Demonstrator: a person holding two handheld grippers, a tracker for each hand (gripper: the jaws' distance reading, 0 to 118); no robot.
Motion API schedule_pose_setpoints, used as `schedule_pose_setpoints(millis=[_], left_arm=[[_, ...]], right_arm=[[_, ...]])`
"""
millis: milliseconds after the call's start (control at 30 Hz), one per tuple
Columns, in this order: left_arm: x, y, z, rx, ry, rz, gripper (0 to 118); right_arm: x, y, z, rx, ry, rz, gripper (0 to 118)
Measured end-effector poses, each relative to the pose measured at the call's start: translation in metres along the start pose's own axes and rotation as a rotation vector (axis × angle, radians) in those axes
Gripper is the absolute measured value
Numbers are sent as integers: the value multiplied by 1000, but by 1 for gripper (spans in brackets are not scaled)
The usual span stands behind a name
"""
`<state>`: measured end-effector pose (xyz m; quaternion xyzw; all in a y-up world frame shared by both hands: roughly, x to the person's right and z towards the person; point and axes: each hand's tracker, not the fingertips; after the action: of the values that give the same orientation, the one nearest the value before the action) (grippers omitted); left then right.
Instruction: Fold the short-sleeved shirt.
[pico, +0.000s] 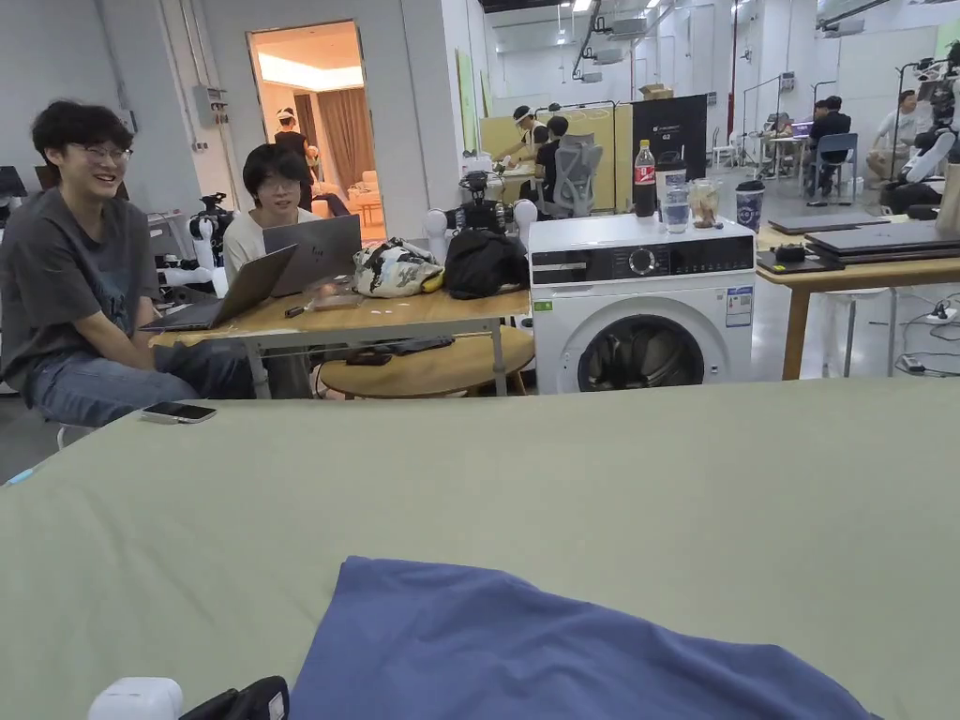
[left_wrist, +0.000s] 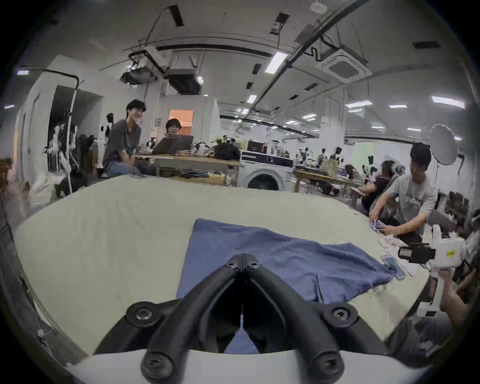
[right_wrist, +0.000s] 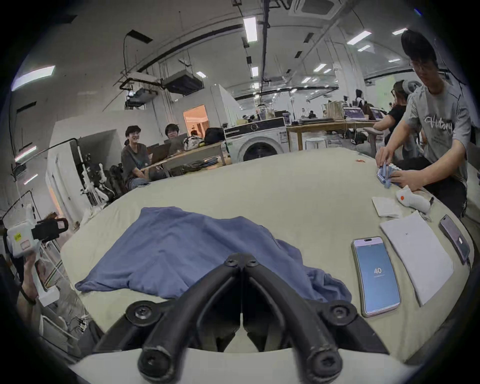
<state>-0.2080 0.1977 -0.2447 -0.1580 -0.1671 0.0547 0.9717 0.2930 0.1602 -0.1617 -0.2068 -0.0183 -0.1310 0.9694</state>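
Blue cloth lies closest: the short-sleeved shirt (pico: 553, 647) rests loosely on the pale green table cover (pico: 562, 469), bunched and unfolded, so the task reads as not yet begun.

Left position: the left gripper (left_wrist: 242, 257) hovers over the near left part of the shirt (left_wrist: 272, 259). Its jaws are clenched tip to tip with no cloth between them. The shirt extends ahead of the tips and off to their right. This placement probably serves as a ready pose over the near edge.

Centre: ahead of both tools, the far side of the cover is bare, which leaves room to spread the garment flat.

Right position: the right gripper (right_wrist: 241, 258) hovers over the near right part of the shirt (right_wrist: 181, 249). Its jaws are likewise pressed together and empty. A crumpled fold lies just right of the tips.

Further right of this tool, a phone (right_wrist: 376, 275) and a white sheet (right_wrist: 418, 257) lie flat beside the shirt, apart from it. They may obstruct spreading toward that side.

A person (right_wrist: 439, 140) handles small items at the far right edge.
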Motion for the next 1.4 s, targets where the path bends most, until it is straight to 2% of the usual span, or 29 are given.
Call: schedule_pose_setpoints(millis=[267, 433, 567, 733, 800, 867, 933, 1000, 1100, 1233, 1300, 1400], left_arm=[[-5, -10, -1, -42, 23, 6, 0], [-5, -20, 2, -68, 25, -8, 0], [-6, -21, 1, -71, 25, 20, 0], [-17, -1, -35, -142, -24, 46, 2], [-22, 11, -58, -158, -52, 33, 25], [-27, 28, -86, -155, -52, 20, 38], [-31, 52, -122, -199, -51, 1, 66], [-38, 74, -163, -248, -48, -8, 88], [-51, 96, -227, -287, -6, -4, 89], [-76, 100, -314, -438, 84, 18, 88], [-87, 95, -345, -476, 138, 33, 88], [-97, 87, -376, -499, 146, 55, 88]], right_arm=[[7, -6, -7, -16, 1, -22, 0], [7, -9, -8, -28, -8, 10, 0], [8, -8, -11, -30, 5, -16, 0], [11, -8, -8, -27, 11, -36, 0], [14, -9, -6, -31, 8, -42, 0], [17, -9, -5, -39, -1, -51, 0], [22, -9, -8, -50, -8, -72, 0], [26, -7, -11, -51, -16, -89, 0], [34, -5, -16, -58, -27, -113, 0], [42, -2, -22, -75, -60, -125, 0], [47, -1, -24, -85, -77, -144, 0], [56, 1, -27, -95, -117, -154, 0]])
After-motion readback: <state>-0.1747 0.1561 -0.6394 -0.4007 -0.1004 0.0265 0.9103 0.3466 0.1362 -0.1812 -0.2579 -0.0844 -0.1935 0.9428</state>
